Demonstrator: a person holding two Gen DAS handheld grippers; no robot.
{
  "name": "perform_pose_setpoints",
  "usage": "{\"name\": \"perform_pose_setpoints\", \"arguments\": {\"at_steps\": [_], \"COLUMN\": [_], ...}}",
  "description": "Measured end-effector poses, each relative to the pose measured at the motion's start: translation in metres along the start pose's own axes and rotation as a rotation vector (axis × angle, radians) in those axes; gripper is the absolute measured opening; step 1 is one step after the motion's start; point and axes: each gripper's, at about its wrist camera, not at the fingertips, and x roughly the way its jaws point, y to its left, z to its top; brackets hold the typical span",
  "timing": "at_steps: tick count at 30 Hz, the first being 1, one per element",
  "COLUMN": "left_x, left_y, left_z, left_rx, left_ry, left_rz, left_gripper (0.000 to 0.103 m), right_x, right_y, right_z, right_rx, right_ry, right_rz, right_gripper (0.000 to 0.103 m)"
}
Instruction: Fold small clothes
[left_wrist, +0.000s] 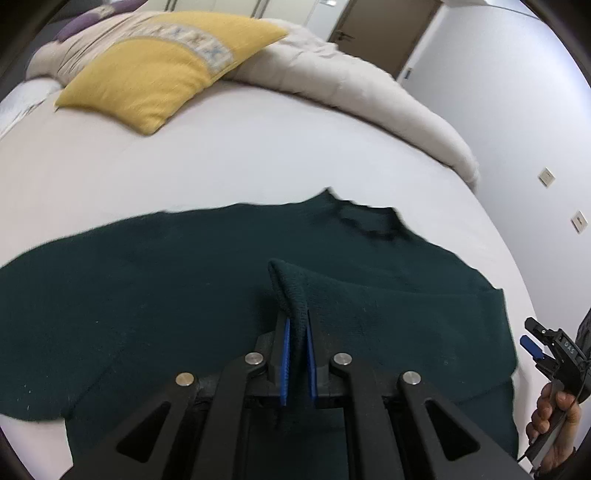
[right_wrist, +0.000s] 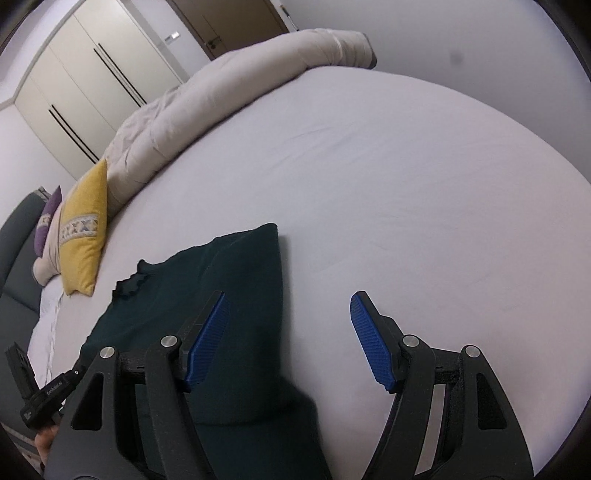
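— Pinching a ribbed edge of the sweater (left_wrist: 221, 295), the left gripper (left_wrist: 297, 354) has its blue pads pressed on the knit, a small ridge of cloth standing up between them. I judge this a fold in progress: a sleeve or hem being carried across the body.

— And the right gripper (right_wrist: 288, 339)?

— Spread wide, holding nothing, hovering over the sweater's side edge where it meets the bed (right_wrist: 406, 184). Next, I think, the left should lay its fold flat and let go, while the right steadies or takes the near edge (knit drags, so slowly).

— What differs between views?

— Left wrist shows the pinch, the collar and the sweater spread broadly; the right wrist shows the folded right edge and bare sheet beyond. Farther off: pillow (left_wrist: 159, 70), duvet (right_wrist: 221, 92), wardrobe (right_wrist: 92, 85).
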Motion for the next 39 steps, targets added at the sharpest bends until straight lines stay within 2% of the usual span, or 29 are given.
{"name": "perform_pose_setpoints", "arguments": {"at_steps": [3,5,8,10,12,17,20,22,26,28,30,33,36,38,39], "left_x": [0.014,0.016,0.017,0.016,0.014,0.007,0.012,0.024,0.026,0.025,0.024,0.025,0.025,0.024,0.021], "left_y": [0.002,0.004,0.007,0.008,0.008,0.001,0.004,0.008,0.014,0.015,0.019,0.021,0.020,0.019,0.019], "left_z": [-0.006,-0.010,-0.012,-0.010,-0.006,0.005,0.004,-0.003,-0.004,-0.003,-0.004,-0.006,-0.007,-0.009,-0.010], "left_rx": [0.013,0.018,0.016,0.020,0.026,0.042,0.026,0.031,0.018,0.021,0.011,-0.004,0.002,0.006,0.001], "left_ry": [0.023,0.022,0.018,0.019,0.011,-0.047,-0.058,-0.036,-0.028,-0.024,-0.026,-0.028,-0.029,-0.024,-0.018], "left_rz": [0.013,0.013,0.005,-0.002,-0.005,-0.002,0.000,0.015,-0.010,-0.011,-0.027,-0.037,-0.033,-0.028,-0.032], "left_gripper": [0.009,0.009,0.009,0.009,0.008,0.008,0.008,0.009,0.009,0.012,0.013,0.015,0.015,0.018,0.023], "right_x": [0.021,0.037,0.070,0.077,0.076,0.054,0.064,0.073,0.077,0.074,0.059,0.026,0.024,0.046,0.054], "right_y": [0.015,0.019,0.027,0.034,0.038,0.038,0.030,0.022,0.018,0.016,0.018,0.039,0.065,0.066,0.063], "right_z": [0.008,0.012,0.015,0.017,0.020,0.020,0.015,0.010,0.012,0.013,0.013,-0.002,-0.027,-0.041,-0.044], "right_rx": [-0.045,-0.057,-0.084,-0.135,-0.147,-0.108,-0.083,-0.077,-0.048,-0.020,-0.004,-0.085,-0.181,-0.211,-0.211], "right_ry": [0.013,0.037,0.110,0.105,0.100,0.030,0.047,0.048,0.045,0.058,0.045,-0.020,0.032,0.108,0.114], "right_rz": [-0.019,-0.033,-0.075,-0.098,-0.105,-0.072,-0.084,-0.076,-0.040,-0.032,-0.070,-0.057,-0.029,-0.082,-0.083], "right_gripper": [0.065,0.061,0.039,0.011,0.006,0.005,0.005,0.005,0.006,0.017,0.024,0.024,0.024,0.023,0.023]}}
